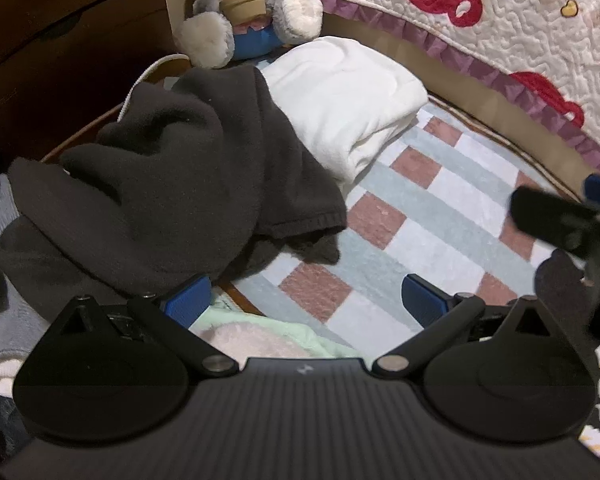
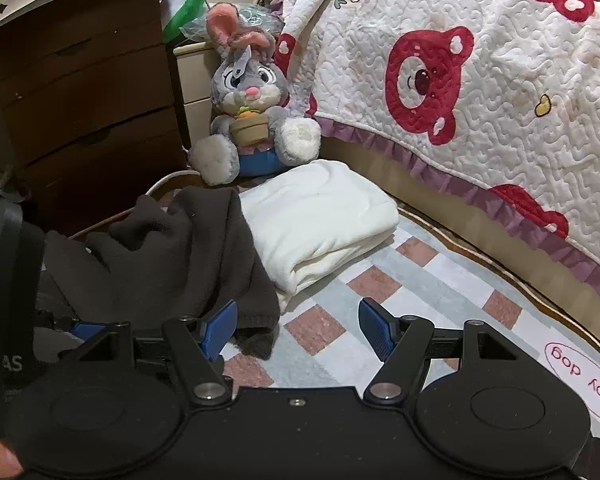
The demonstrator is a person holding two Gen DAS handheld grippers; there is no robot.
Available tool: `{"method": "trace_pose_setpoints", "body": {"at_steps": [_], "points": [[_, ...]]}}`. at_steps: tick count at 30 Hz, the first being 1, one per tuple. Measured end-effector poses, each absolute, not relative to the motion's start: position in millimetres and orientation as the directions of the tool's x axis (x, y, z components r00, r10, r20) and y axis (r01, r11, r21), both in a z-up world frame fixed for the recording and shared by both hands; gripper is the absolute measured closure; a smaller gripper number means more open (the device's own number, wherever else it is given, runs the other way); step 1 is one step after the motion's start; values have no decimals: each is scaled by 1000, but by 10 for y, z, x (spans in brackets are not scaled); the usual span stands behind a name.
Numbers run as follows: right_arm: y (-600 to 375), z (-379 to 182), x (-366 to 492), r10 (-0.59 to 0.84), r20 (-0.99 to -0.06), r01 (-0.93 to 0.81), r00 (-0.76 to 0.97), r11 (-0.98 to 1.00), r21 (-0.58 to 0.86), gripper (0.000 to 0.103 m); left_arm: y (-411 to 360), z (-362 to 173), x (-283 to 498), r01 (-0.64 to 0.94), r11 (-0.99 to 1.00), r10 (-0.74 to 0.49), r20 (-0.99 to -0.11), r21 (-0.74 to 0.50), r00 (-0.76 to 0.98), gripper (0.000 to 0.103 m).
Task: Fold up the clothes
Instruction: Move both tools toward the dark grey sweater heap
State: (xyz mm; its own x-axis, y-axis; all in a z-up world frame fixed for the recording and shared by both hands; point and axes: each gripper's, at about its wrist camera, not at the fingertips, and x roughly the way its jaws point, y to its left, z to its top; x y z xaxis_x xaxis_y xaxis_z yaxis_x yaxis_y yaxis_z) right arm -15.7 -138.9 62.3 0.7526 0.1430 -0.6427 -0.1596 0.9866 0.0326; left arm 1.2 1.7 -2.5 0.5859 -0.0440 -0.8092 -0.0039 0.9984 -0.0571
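Your left gripper (image 1: 306, 300) hangs with jaws spread wide and nothing between them, over the checked mat (image 1: 440, 200). Its left pad (image 1: 188, 300) sits right at the near edge of the dark brown garment (image 1: 172, 168), which lies crumpled on the mat. Your right gripper (image 2: 298, 330) is equally wide and empty, the garment's hem (image 2: 256, 336) just beyond its left pad (image 2: 220, 328). Behind the brown garment, touching it, rests a folded white cloth (image 2: 320, 216). Farther back sits a plush rabbit (image 2: 252, 112), between a wooden dresser (image 2: 88, 100) and a quilt with red bears (image 2: 460, 100).
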Motion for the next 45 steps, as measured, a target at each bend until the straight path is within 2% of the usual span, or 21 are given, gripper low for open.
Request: {"method": "trace_pose_setpoints", "body": {"at_steps": [4, 9, 13, 45], "points": [[-1364, 600, -129, 121, -656, -130, 745, 991, 36, 30, 35, -50, 24, -2, 999, -42, -809, -54, 587, 0], [-1401, 641, -197, 194, -610, -181, 768, 980, 84, 29, 62, -75, 36, -1, 998, -45, -808, -56, 587, 0], [-1289, 688, -207, 194, -605, -208, 772, 977, 49, 28, 68, -86, 38, 2, 998, -57, -811, -68, 582, 0], [-1304, 611, -144, 177, -642, -200, 746, 979, 37, 26, 129, -150, 73, -4, 998, -55, -832, -68, 552, 0]]}}
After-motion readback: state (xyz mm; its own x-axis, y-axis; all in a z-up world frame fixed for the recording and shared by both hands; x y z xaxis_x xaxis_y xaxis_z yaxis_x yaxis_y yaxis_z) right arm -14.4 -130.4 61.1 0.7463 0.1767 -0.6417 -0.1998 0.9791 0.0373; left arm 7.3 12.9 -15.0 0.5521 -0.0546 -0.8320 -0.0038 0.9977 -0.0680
